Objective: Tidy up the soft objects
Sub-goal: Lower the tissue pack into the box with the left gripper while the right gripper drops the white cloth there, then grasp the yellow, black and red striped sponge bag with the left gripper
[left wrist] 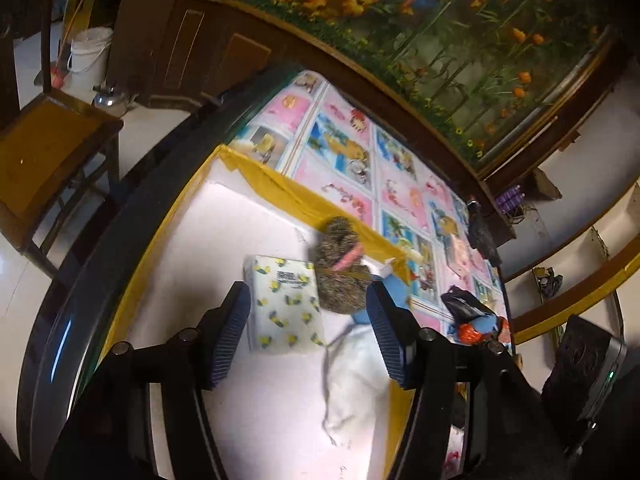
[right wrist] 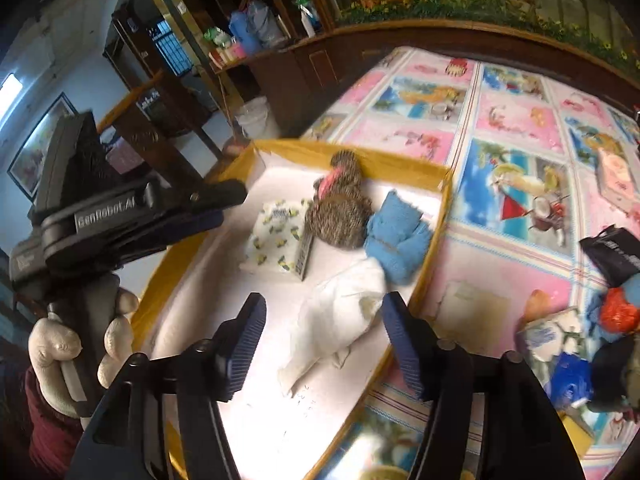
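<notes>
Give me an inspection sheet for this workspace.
Surface: patterned cloth; yellow tray on it.
Job's things: in the tray, tissue pack, furry slippers, blue towel, white cloth.
Clutter: pile of soft items outside the tray.
Grippers: left gripper and right gripper open, empty, over the tray.
Cables: nothing seen.
Surroundings: bucket, wooden chair, flower mural.

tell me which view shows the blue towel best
The right wrist view: the blue towel lies whole in the yellow-walled box beside the speckled plush. The left wrist view shows only slivers of it behind a gripper finger.
</notes>
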Demonstrator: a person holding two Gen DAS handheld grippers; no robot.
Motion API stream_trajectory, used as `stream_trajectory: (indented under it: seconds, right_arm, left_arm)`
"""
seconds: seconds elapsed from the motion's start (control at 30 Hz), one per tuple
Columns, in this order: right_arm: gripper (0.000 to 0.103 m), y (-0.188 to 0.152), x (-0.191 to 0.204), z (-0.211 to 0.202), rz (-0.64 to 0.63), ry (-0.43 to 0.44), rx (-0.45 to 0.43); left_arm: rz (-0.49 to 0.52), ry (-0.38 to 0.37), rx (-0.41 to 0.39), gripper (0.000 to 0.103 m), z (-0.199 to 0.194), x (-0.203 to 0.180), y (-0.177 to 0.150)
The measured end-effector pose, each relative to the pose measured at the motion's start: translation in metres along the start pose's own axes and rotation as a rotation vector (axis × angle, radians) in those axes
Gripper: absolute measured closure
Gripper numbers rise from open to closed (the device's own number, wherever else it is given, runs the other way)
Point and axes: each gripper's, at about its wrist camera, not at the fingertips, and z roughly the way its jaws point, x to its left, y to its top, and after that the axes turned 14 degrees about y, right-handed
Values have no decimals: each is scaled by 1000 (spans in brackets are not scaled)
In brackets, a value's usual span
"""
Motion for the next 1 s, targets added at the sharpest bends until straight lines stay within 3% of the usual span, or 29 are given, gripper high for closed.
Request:
stream_trajectory:
  seconds: [0.13,0.2,0.27,0.37,0.47,0.57,0.73,1.0]
  right_arm:
    - [37,-19,11,-60,-62,-36,-124]
    - [30,-33,18,-100,-113,-97,-227]
    - [6,-57,22,-147,-153,-186,-347]
    - [0,-87,13,-194,-157,-273,-463]
    - [1,-113,-24,-225,-50,-323,-447]
    - [1,-144,-71,-253,134,-305,-454]
    - [1,-187,-134,-291,360,-285,-505]
    - [1,-187,-166,-291,399,-313,-487]
  left_arm:
    - [53,-44,-56,44,-32,-26,-17]
    - [86,-68,-75,44,-44,-43,-27]
    - [121,-92,-88,44,-55,-61,-38]
    - [156,-131,-92,39,-67,-83,-56]
    - [182,-145,-107,31,-76,-99,-73]
    - [229,-134,-104,31,-75,-118,-91]
    - [292,-102,-28,31,-50,-148,-114]
    - [348,-84,85,31,-5,-195,-147]
